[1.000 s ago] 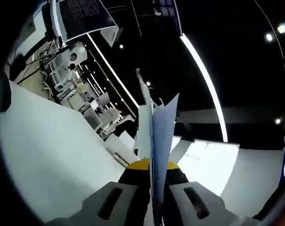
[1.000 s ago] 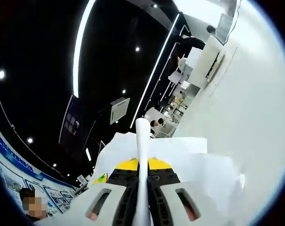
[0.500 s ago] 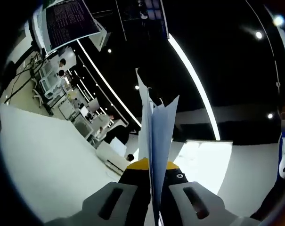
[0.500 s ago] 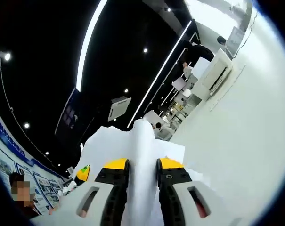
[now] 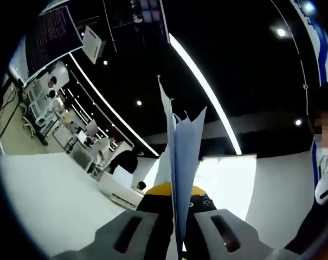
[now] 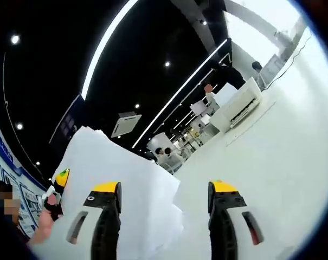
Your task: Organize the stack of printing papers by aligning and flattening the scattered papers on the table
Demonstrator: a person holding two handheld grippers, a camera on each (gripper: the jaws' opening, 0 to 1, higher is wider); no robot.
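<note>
left gripper point(image 5: 174, 197) clamped on upright papers point(image 5: 181, 146) | right gripper point(image 6: 164, 195) jaws wide apart, holding nothing, papers beside its left jaw | risk: one-sided grip lets sheets sag, fan out, slip

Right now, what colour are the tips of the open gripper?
Yellow, on black jaws. The right gripper shows it best in the right gripper view.

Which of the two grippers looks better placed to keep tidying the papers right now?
Left, probably. The left gripper is shut on the papers, held edge-on between its jaws. The right gripper stands open, the sheets beside its left jaw, so it must re-grip first.
</note>
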